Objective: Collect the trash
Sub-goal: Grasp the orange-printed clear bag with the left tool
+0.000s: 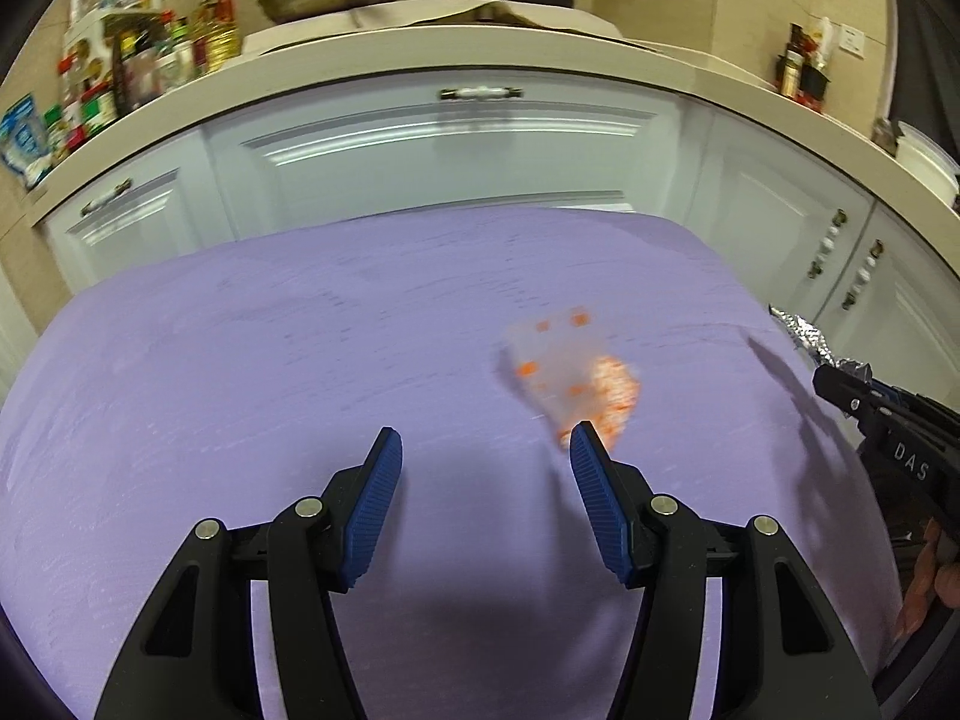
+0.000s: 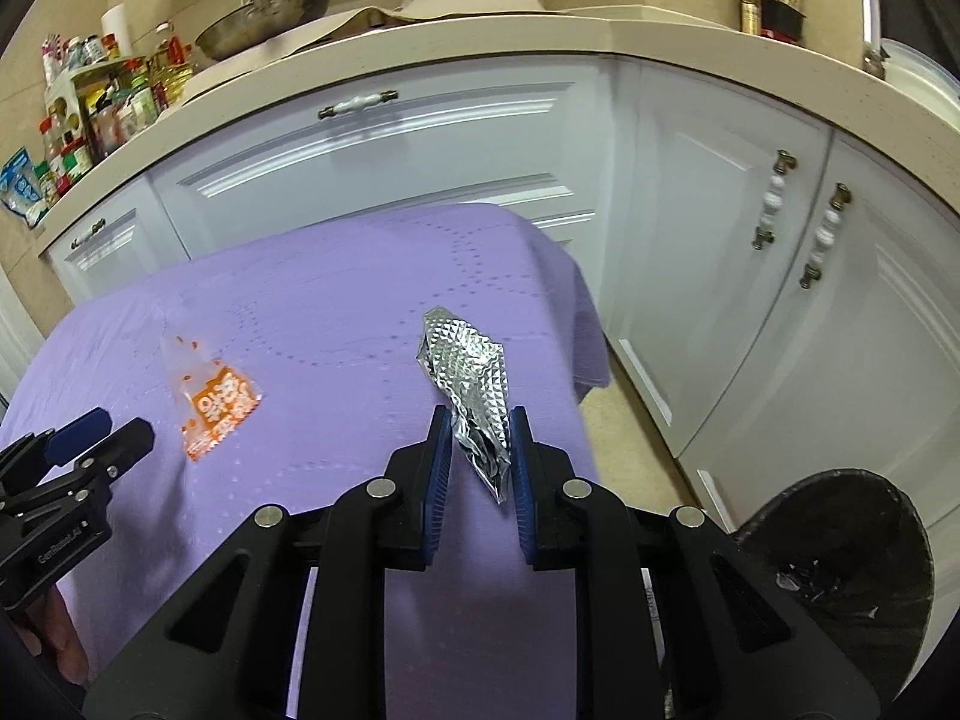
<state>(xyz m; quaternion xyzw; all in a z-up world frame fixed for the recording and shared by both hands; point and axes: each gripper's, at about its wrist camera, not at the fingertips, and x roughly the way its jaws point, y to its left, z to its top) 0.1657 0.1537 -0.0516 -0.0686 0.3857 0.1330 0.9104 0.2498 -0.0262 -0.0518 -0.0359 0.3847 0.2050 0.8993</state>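
A clear plastic wrapper with orange print [image 1: 570, 378] lies on the purple tablecloth [image 1: 300, 360]. It also shows in the right wrist view [image 2: 210, 396]. My left gripper [image 1: 486, 450] is open and empty, just short of the wrapper, whose corner lies by the right fingertip. My right gripper [image 2: 480, 432] is shut on a crumpled silver foil wrapper [image 2: 468, 372] and holds it above the table's right part. The foil [image 1: 810, 339] and the right gripper also show at the right edge of the left wrist view. The left gripper appears at the left of the right wrist view [image 2: 90, 432].
A dark round trash bin [image 2: 840, 552] stands on the floor at the table's right, with scraps inside. White kitchen cabinets [image 2: 420, 150] with a beige counter run behind the table. Bottles, a pan and a pot sit on the counter.
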